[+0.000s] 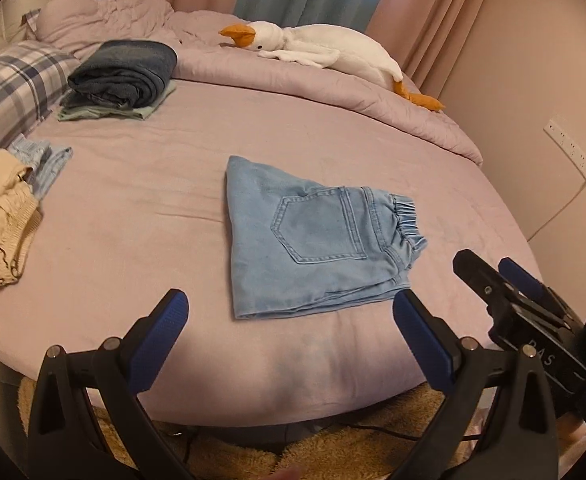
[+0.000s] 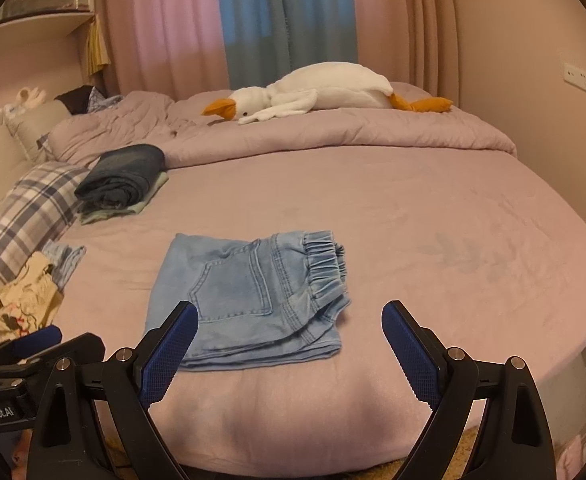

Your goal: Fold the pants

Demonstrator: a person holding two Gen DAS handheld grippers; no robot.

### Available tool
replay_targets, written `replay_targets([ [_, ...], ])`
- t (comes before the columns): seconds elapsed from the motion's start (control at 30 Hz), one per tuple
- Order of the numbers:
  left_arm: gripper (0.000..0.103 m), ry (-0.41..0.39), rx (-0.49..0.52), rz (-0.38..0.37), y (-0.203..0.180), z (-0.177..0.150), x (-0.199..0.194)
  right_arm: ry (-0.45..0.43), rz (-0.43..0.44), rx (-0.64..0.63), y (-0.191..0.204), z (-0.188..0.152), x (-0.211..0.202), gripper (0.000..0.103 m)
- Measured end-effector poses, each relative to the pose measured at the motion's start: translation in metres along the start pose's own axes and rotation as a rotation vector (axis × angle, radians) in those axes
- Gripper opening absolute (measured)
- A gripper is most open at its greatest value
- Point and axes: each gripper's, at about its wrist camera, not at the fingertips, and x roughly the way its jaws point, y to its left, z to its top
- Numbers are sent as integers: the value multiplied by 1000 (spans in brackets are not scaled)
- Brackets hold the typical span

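Lying mid-frame on the bed [image 1: 373, 128], the pants [image 1: 313, 240] form a folded denim packet — soft, floppy, fairly thick. Left gripper [image 1: 293, 332] and right gripper [image 2: 289, 344] both gape empty, clear of it — best gripped along the layered lower edge.

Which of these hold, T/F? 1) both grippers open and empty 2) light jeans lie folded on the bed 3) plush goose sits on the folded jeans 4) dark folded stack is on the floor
1) True: left gripper and right gripper are open, nothing between the pads.
2) True: the light blue jeans lie folded on the bed, back pocket up.
3) False: the plush goose lies on the quilt at the far side, apart from the jeans.
4) False: the dark folded stack is on the bed beside the plaid pillow.
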Motion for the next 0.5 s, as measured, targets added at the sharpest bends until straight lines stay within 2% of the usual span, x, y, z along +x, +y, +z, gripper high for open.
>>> replay_targets([
  [0.3,102,-3,14,72,2,-5,-1,-3,-46,-13,1,-1,-3,93],
  [0.5,102,-9,19,77,1,-6,-3,4,-51,-6,-2,-2,-3,93],
])
